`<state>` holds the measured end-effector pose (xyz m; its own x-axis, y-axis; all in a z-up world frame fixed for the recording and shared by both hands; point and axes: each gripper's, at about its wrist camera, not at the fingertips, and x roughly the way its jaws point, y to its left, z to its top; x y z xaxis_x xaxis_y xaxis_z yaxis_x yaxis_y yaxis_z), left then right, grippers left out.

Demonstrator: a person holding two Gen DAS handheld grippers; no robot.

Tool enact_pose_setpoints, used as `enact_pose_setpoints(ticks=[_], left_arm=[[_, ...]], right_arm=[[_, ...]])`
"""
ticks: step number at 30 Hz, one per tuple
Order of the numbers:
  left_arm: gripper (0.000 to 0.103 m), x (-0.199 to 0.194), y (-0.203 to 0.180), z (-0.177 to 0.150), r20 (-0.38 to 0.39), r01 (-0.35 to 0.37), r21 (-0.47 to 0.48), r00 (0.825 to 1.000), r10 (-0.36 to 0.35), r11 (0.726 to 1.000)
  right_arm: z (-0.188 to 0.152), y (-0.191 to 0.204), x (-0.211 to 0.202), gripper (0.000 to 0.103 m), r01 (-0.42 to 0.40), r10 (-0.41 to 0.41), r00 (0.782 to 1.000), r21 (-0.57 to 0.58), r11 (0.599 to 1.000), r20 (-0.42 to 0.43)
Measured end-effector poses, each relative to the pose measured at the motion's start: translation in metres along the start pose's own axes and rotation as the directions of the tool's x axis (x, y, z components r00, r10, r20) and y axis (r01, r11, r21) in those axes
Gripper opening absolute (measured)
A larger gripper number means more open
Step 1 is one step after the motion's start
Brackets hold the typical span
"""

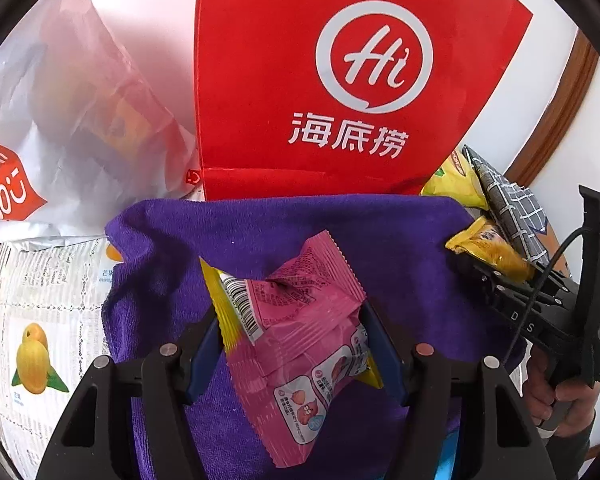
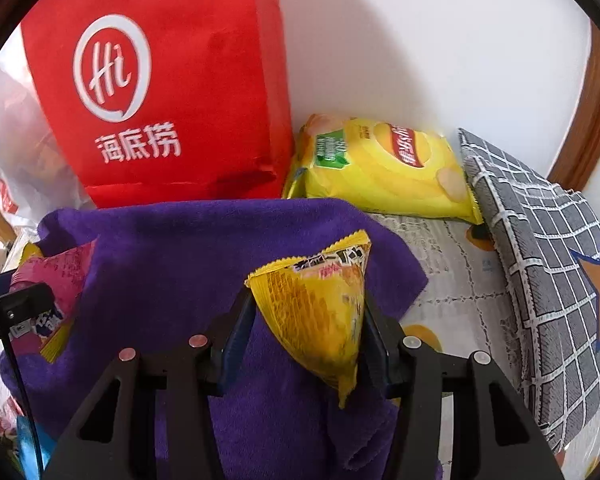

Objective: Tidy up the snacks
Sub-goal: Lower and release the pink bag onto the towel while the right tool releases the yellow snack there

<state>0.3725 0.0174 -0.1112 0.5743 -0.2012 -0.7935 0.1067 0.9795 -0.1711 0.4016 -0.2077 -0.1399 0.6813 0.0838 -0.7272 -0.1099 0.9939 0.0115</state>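
Observation:
My left gripper (image 1: 294, 344) is shut on a pink snack packet (image 1: 300, 320) and holds it over a purple towel (image 1: 260, 224). My right gripper (image 2: 308, 340) is shut on a small yellow snack packet (image 2: 320, 312) above the same towel (image 2: 172, 248). In the left wrist view the right gripper (image 1: 496, 268) shows at the right with the yellow packet (image 1: 488, 246). In the right wrist view the pink packet (image 2: 56, 280) shows at the left edge. A yellow chips bag (image 2: 384, 168) lies behind the towel by the wall.
A red paper bag (image 1: 340, 80) stands at the back against the white wall, also in the right wrist view (image 2: 160, 92). A white plastic bag (image 1: 72, 120) is at the left. A grey checked cloth (image 2: 540, 264) lies at the right. A mango-print tablecloth (image 1: 40, 320) covers the table.

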Motion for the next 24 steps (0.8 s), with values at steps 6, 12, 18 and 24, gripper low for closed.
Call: enact_pose_setpoints(ticks=[6,12,18,24], left_arm=[[0.065,0.008,-0.002,0.001,-0.021,-0.008,-0.003,1.000,0.008,1.000],[0.065,0.017,-0.001,0.000,-0.041,-0.018,-0.006,0.999,0.017,1.000],[0.066,0.019,-0.002,-0.002,-0.050,-0.022,0.002,0.999,0.023,1.000],[0.066,0.020,-0.002,-0.001,-0.051,-0.017,0.014,0.999,0.018,1.000]], right_arm=[[-0.003,0.008,0.003,0.051,-0.007,0.006,1.000,-0.031,1.000,-0.010],[-0.006,0.008,0.010,0.051,-0.013,0.012,0.999,-0.033,0.999,-0.039],[-0.010,0.010,0.013,0.052,-0.012,0.010,0.998,-0.043,0.999,-0.054],[-0.010,0.014,0.014,0.053,-0.010,0.007,0.998,-0.051,0.999,-0.059]])
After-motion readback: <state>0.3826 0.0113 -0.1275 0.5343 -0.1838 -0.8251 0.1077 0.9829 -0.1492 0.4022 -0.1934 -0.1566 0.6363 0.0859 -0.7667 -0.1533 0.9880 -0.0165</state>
